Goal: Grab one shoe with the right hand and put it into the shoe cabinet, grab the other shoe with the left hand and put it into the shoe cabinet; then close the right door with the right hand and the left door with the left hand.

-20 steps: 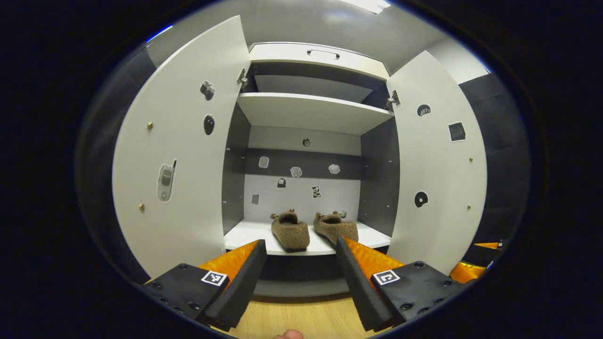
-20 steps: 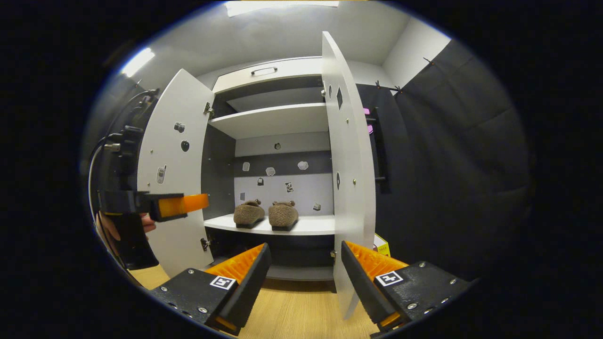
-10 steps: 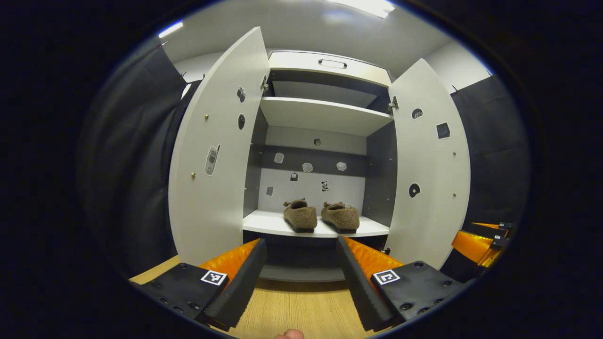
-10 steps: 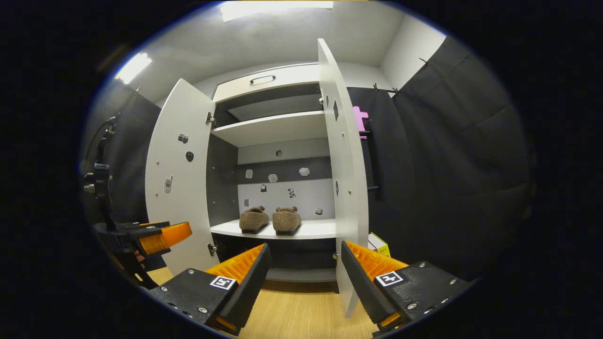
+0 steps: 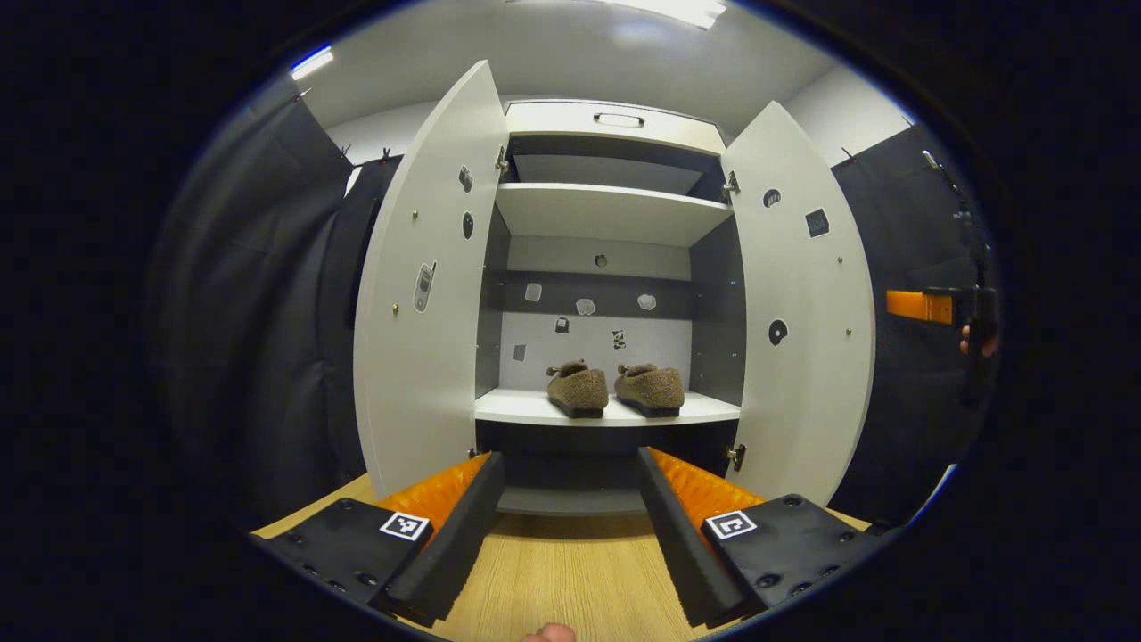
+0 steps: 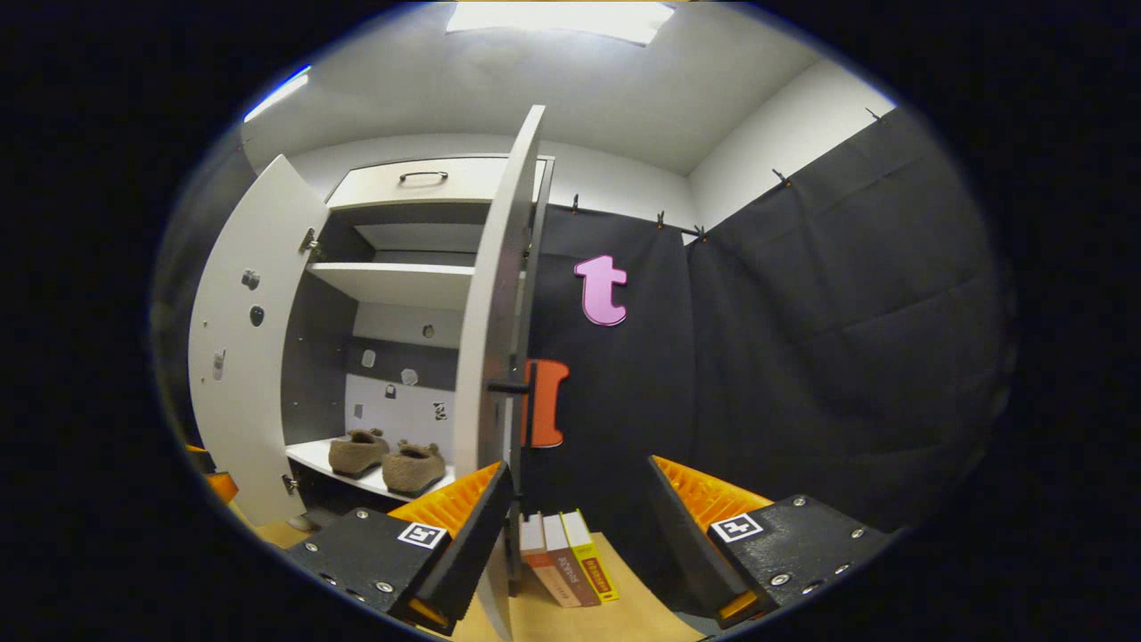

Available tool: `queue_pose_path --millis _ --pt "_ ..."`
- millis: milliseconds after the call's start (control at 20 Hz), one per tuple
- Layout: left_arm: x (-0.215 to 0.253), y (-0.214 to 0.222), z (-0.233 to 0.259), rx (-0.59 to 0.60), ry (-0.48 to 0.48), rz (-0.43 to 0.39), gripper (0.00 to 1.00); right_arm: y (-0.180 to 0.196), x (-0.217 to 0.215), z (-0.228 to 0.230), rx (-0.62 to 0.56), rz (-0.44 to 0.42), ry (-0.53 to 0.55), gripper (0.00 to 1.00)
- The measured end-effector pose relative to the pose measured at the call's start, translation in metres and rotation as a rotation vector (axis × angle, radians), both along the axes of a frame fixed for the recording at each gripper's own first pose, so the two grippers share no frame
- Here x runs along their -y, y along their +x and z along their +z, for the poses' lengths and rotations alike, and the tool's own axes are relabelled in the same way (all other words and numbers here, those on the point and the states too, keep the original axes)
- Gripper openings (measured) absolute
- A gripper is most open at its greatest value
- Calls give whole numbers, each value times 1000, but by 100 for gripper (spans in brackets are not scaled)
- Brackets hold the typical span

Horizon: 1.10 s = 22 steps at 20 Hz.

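Two brown fuzzy shoes [image 5: 613, 390] sit side by side on the lower shelf [image 5: 517, 409] of the white shoe cabinet [image 5: 615, 120], also seen as the shoes [image 6: 385, 456] in the right gripper view. Both doors stand wide open: the left door [image 5: 428, 294] and the right door [image 5: 802, 312]. My left gripper [image 5: 570, 526] is open and empty, well back from the cabinet. My right gripper [image 6: 575, 535] is open and empty, beside the right door's outer edge [image 6: 495, 357], on the side of its dark handle [image 6: 508, 387]. The right gripper [image 5: 927, 305] also appears far right in the left gripper view.
Three books [image 6: 566, 557] stand on the wooden floor [image 5: 570, 580] against the black cloth wall, just right of the cabinet. An upper shelf [image 5: 606, 209] and a top drawer with a handle [image 5: 619, 119] sit above the shoes.
My left gripper has drawn back from the cabinet, so the shoes look smaller. My right gripper has swung right and around the right door's outer edge, which now faces it edge-on.
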<state>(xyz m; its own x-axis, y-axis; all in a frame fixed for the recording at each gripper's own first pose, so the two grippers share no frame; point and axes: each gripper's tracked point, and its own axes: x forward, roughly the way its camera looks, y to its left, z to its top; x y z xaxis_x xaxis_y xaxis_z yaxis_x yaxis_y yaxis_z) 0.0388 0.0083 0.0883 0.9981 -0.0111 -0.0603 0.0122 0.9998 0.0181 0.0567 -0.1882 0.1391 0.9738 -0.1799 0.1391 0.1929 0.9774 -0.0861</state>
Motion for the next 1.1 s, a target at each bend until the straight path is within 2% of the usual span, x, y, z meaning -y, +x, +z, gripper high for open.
queue_pose_path --millis 200,500,550,600,650,950,1000,1050,1100 --pt "-3 0 -7 -15 -9 0 97 32 23 13 -4 5 22 92" --pt "-13 7 -13 -34 -17 21 97 59 28 8 -23 11 1 92" --pt "-13 8 -14 -37 -24 19 97 60 25 6 -29 17 4 92" --pt "-13 9 -15 -40 -29 17 96 60 26 7 -22 13 4 98" --pt "-13 9 -15 -40 -31 17 97 59 26 7 -14 10 6 91" --pt "-21 10 -14 -31 -29 26 97 59 17 2 -20 15 60 89" --pt "-22 11 -13 -27 -27 26 97 59 15 3 -16 8 42 97" --pt "-22 11 -13 -26 -26 27 97 57 12 4 -15 -3 27 89" --pt "-23 12 -13 -27 -28 25 97 56 10 4 -17 -11 22 89"
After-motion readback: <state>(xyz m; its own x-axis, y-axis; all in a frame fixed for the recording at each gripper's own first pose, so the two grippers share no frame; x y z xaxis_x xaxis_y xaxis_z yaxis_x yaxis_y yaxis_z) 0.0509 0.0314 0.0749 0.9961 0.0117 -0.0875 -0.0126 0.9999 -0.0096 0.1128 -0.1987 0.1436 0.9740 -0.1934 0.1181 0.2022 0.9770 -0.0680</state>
